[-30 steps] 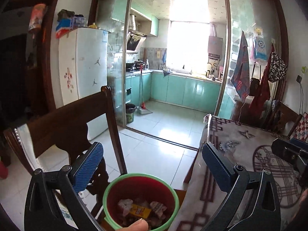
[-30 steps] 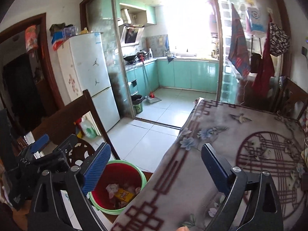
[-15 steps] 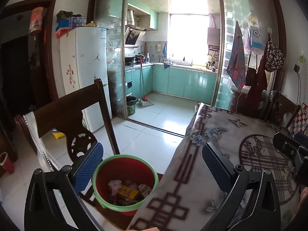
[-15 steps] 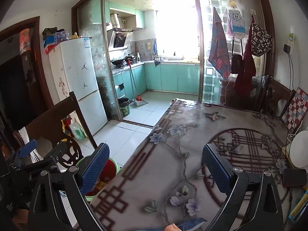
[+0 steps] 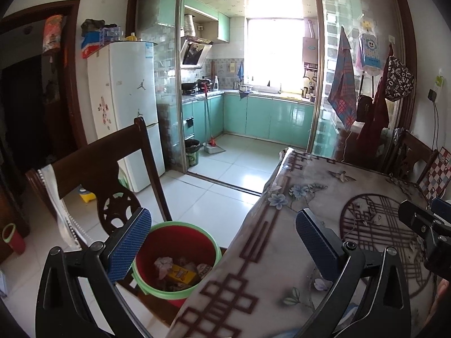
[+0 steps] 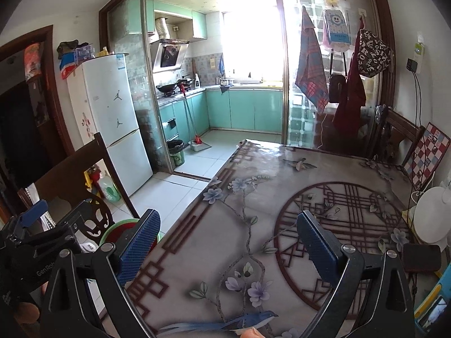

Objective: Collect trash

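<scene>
**Q:** Trash [image 5: 175, 272] — where does it lie?
**A:** Inside the red bucket [image 5: 176, 256] with a green rim, which stands on the seat of the dark wooden chair [image 5: 95, 163] just beside the bench [image 6: 253, 225]. A crumpled pale wad and a yellow carton show; the carton's print is too small to read.

**Q:** How do the grippers stand?
**A:** Left gripper [image 5: 222, 248]: blue pads wide apart, nothing between them, above the bucket and the bench edge. Right gripper [image 6: 228, 242]: likewise spread and empty, above the flowered bench cloth.

**Q:** What writing is legible?
**A:** "GenRob…" on the left gripper's body in the right wrist view, cut off by the right gripper. The fridge [image 6: 112, 118] carries jumping-figure stickers; its top label is unreadable.

**Q:** What is obscured?
**A:** The bench hides the bucket's near side, and in the right wrist view the gripper covers most of it. A white round object [image 6: 431, 217] and a dark case [image 6: 421, 257] at the bench's right edge remain unidentified.
</scene>
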Demonstrator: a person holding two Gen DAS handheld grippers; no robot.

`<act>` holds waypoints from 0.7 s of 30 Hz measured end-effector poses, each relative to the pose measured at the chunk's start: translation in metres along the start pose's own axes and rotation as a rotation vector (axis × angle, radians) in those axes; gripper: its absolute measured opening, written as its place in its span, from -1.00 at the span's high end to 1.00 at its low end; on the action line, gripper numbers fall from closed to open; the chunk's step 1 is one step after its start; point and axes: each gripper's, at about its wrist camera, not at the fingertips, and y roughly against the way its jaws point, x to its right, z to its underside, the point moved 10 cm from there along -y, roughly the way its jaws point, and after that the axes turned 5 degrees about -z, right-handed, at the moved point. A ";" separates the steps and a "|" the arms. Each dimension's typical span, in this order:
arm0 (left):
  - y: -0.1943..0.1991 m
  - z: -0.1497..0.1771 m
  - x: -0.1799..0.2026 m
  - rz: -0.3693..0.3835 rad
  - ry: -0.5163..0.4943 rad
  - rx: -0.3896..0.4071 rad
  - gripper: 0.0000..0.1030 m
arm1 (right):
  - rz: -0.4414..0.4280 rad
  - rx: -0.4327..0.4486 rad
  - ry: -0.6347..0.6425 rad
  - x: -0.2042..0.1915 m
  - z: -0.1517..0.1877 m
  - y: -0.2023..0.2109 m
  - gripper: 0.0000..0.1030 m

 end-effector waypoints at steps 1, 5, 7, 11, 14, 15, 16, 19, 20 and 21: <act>0.000 0.000 0.001 -0.003 -0.002 -0.002 -1.00 | 0.002 0.000 -0.001 0.002 0.000 0.001 -0.90; 0.003 0.000 0.005 -0.006 0.000 -0.004 -1.00 | 0.000 0.005 -0.007 0.005 -0.002 0.003 -0.90; 0.003 0.000 0.007 -0.007 -0.005 -0.004 -1.00 | 0.000 0.007 -0.009 0.007 -0.003 0.004 -0.90; 0.003 0.002 0.011 -0.004 -0.014 -0.012 -1.00 | -0.001 0.005 -0.015 0.010 -0.001 0.005 -0.90; 0.002 0.002 0.015 0.003 -0.014 -0.018 -1.00 | 0.004 0.004 -0.018 0.011 0.000 0.006 -0.90; 0.002 0.003 0.016 0.003 -0.017 -0.018 -1.00 | 0.006 0.003 -0.020 0.012 0.000 0.006 -0.90; 0.003 0.002 0.017 0.003 -0.020 -0.018 -1.00 | 0.009 0.005 -0.023 0.013 0.000 0.007 -0.90; 0.003 0.002 0.018 0.005 -0.023 -0.018 -1.00 | 0.014 0.011 -0.029 0.016 -0.002 0.008 -0.90; 0.003 0.003 0.018 0.004 -0.022 -0.019 -1.00 | 0.015 0.011 -0.030 0.017 -0.002 0.008 -0.90; 0.003 0.003 0.018 0.005 -0.022 -0.021 -1.00 | 0.017 0.011 -0.031 0.016 -0.002 0.008 -0.90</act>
